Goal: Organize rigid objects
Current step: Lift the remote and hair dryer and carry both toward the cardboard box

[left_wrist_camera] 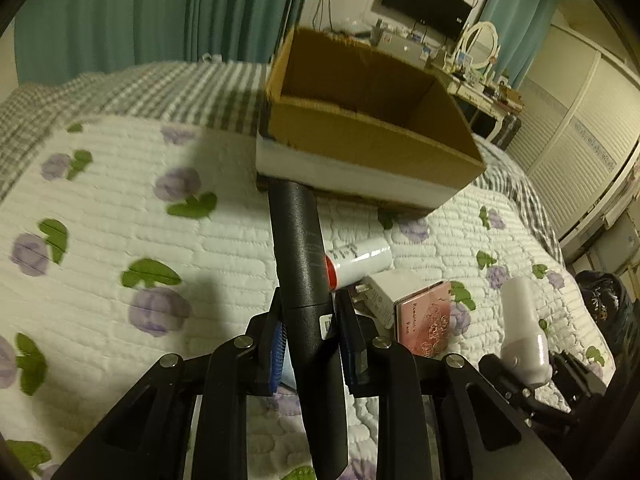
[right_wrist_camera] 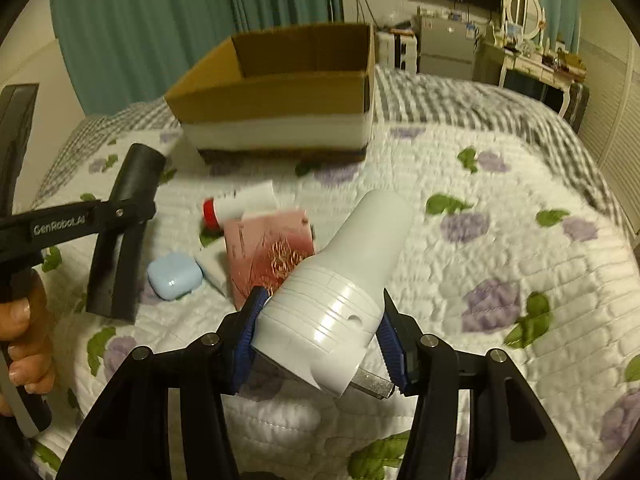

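Carrying two loads: left gripper (left_wrist_camera: 308, 344) clamped on long black matte tube (left_wrist_camera: 298, 248), right gripper (right_wrist_camera: 320, 336) clamped on white ribbed plastic appliance body (right_wrist_camera: 344, 288). Open brown cardboard box (left_wrist_camera: 372, 136) sits dead ahead toward the bed's far edge; tube's axis points straight at it, left nearer.

"GenRobot.AI" on the left gripper (right_wrist_camera: 120, 216) arm.

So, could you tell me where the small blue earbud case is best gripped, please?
Probably across the light blue case's two shorter rounded sides, coming from above with open tongs. It lies flat on the quilt, and the pink box crowds its right side, so a side approach looks awkward.
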A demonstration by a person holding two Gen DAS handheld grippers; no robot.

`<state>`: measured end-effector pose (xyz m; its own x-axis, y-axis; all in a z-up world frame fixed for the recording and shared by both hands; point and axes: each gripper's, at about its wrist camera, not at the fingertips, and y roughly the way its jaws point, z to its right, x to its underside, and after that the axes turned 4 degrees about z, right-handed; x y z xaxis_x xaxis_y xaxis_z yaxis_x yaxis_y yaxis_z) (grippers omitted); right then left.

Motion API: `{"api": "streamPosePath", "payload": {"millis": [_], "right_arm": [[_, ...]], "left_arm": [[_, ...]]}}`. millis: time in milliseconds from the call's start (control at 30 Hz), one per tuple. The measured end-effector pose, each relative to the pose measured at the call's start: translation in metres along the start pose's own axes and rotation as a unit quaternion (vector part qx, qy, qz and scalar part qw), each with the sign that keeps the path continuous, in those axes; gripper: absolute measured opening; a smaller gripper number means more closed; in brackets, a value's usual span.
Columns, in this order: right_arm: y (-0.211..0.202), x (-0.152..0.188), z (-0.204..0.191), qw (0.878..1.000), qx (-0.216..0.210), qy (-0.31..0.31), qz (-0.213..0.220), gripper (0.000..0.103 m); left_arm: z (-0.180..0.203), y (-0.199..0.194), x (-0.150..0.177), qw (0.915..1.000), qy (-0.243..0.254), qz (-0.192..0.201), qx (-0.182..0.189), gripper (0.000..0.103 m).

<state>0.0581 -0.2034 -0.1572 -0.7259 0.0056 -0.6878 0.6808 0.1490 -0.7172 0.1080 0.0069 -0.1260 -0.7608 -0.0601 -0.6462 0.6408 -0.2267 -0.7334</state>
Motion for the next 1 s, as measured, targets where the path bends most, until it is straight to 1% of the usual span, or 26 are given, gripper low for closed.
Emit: {"api": "streamPosePath", "payload": {"millis": [200,433,533,733,867,1000], "right_arm": [[-0.027,-0.018,-0.006,0.999,-0.001,-0.01,0.04,0.053],[-0.068,-0.052,-0.021,0.995,-0.008,-0.032,0.098,0.053],[-0.081,-0.067,-0.026,0.992,-0.012,-0.044,0.12,0.053],[-0.103,-0.102,-0.032,0.985,-0.018,-0.059,0.163,0.052],[-0.11,-0.126,-0.031,0.98,-0.017,-0.067,0.187,0.053],[-0.112,-0.152,-0.032,0.974,-0.015,-0.081,0.21,0.053]], "left_arm": [[0.006,-0.033,-0.008,0.9989,0.017,0.044,-0.005,0.023],[0.016,-0.075,-0.029,0.9953,0.026,0.093,0.008,0.023],[0.022,-0.093,-0.043,0.9923,0.034,0.118,0.015,0.023],[0.034,-0.117,-0.073,0.9859,0.048,0.158,0.03,0.023],[0.041,-0.125,-0.098,0.9808,0.06,0.183,0.034,0.023],[0.045,-0.124,-0.121,0.977,0.065,0.2,0.036,0.023]]}}
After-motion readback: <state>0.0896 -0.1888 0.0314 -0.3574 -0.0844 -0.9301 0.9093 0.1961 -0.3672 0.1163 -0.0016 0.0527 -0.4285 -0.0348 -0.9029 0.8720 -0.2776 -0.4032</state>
